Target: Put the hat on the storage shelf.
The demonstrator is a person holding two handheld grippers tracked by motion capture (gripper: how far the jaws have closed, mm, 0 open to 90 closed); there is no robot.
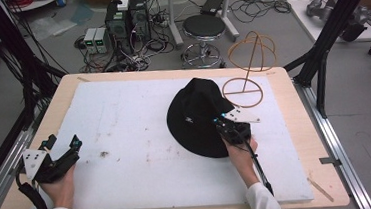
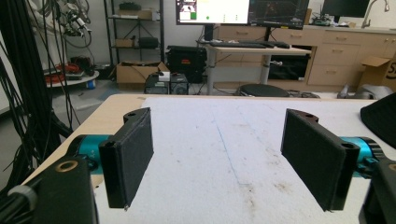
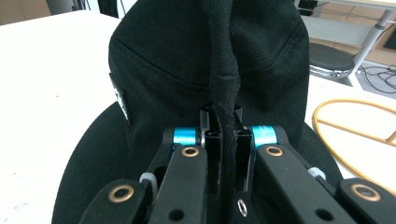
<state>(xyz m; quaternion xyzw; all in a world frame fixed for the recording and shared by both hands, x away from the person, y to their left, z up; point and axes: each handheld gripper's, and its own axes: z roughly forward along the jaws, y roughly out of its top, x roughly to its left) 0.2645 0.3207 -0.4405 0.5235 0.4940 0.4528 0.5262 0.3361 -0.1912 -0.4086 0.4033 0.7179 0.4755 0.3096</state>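
A black bucket hat with a small white label lies on the white foam board, right of centre. My right gripper is shut on a pinched fold of the hat's crown, the cloth squeezed between its jaws. Behind the hat stands a thin orange wire hat stand, whose round base ring rests on the board. My left gripper rests at the board's left edge with its jaws wide apart and nothing between its pads. The hat's brim peeks in at the right of the left gripper view.
The board lies on a wooden table. Beyond the far edge are a black stool, computer boxes and tangled cables on the floor. Black frame posts rise at the right and left sides.
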